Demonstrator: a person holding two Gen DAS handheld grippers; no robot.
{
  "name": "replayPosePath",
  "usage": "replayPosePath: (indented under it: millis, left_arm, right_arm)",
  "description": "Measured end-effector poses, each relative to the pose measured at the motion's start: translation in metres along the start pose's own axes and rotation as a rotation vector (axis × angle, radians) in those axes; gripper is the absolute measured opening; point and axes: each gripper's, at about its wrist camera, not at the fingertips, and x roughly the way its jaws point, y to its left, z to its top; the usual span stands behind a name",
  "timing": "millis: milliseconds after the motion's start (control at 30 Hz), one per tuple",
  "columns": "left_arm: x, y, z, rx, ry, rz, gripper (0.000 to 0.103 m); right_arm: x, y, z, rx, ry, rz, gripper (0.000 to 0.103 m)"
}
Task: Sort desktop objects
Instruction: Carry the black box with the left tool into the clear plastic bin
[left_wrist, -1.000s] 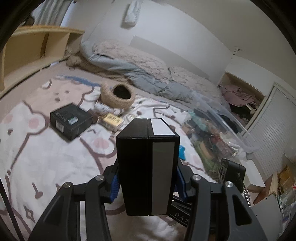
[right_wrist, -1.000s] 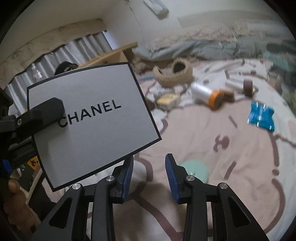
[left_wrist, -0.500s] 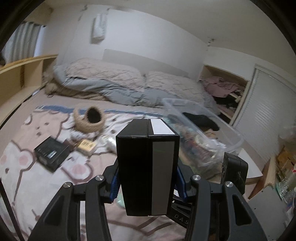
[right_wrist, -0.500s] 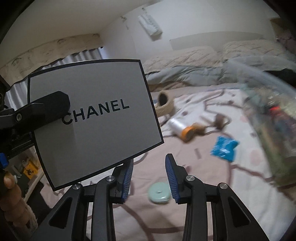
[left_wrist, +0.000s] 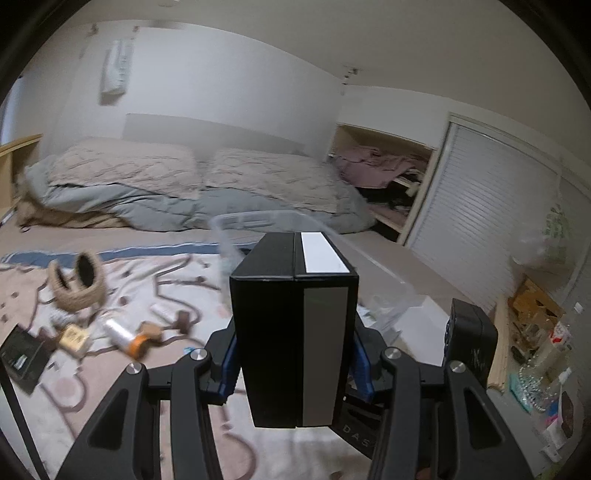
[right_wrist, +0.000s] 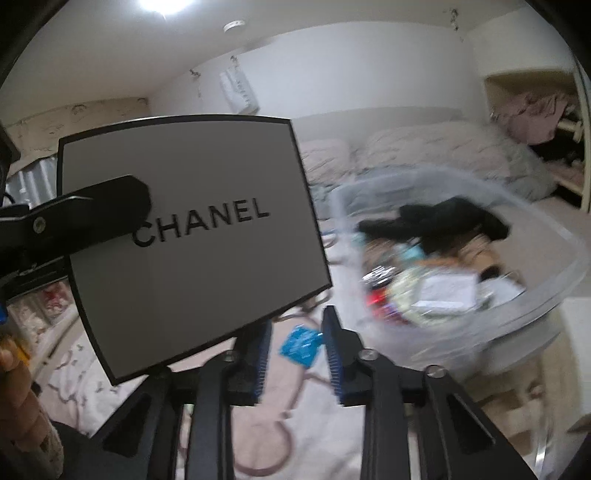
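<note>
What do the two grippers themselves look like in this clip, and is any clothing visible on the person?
Both the left gripper and the right gripper are matte black linkage frames with silver pivot bolts and ribbed blue fingers. White lettering marks a black part low in the left view. A light patterned sleeve shows at the right view's lower left edge.

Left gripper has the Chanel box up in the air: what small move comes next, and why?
Probably carry the box on over the clear bin and release it there. The left gripper is clamped on it, and the bin, already holding sorted clutter, sits just ahead. The right gripper holds nothing.
</note>
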Motion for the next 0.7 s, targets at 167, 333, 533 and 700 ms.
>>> replayPosePath:
  millis: [167, 333, 533, 700]
  left_arm:
    - [0.025, -0.029, 0.012, 0.036, -0.005, -0.033, 0.049]
    - [0.049, -0.045, 0.024, 0.039, -0.016, -0.072, 0.049]
    - [0.09, -0.058, 0.038, 0.042, 0.02, -0.083, 0.049]
    - [0.126, -0.067, 0.046, 0.03, 0.067, -0.096, 0.049]
  right_arm:
    - [-0.008, -0.031, 0.014, -0.011, -0.021, -0.057, 0.018]
    - [-0.009, -0.062, 0.028, -0.009, -0.042, -0.119, 0.018]
    - [0.002, -0.104, 0.039, 0.012, -0.015, -0.189, 0.018]
    - [0.011, -0.153, 0.063, 0.136, 0.015, -0.17, 0.018]
